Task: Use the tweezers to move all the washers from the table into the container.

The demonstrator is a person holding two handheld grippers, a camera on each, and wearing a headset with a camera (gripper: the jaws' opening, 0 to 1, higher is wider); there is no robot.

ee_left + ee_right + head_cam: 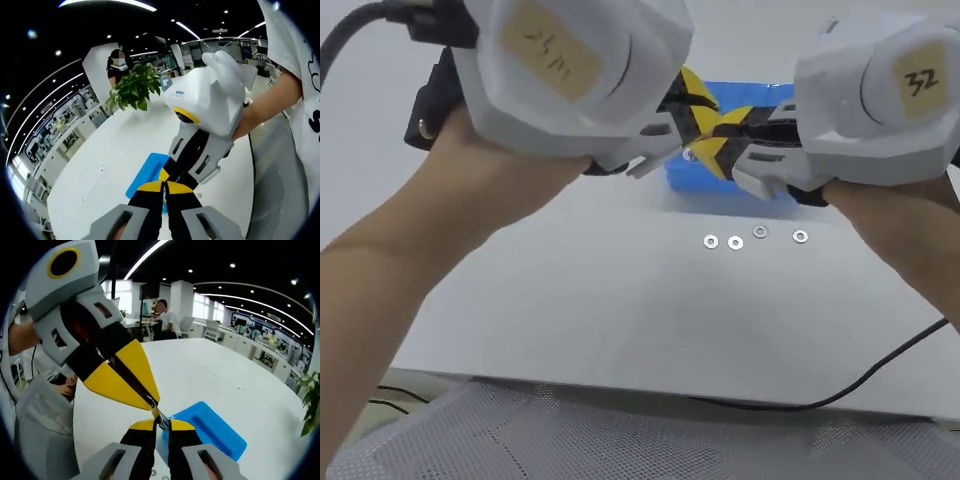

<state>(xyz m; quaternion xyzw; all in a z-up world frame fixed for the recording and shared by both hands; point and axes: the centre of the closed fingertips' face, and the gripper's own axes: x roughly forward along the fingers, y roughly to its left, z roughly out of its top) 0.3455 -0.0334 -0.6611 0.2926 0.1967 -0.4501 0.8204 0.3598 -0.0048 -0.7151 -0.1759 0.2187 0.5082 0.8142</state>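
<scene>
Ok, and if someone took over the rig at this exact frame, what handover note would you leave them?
Left gripper: shut on the tweezers, raised over the blue container.
Right gripper: jaws nearly closed around the tweezers' tip; whether it grips is unclear.
Washers: four in a loose row on the table, in front of the container.
Done: no washer seen in the container, though most of it is hidden.
Left: all four washers to pick up and drop in.
</scene>
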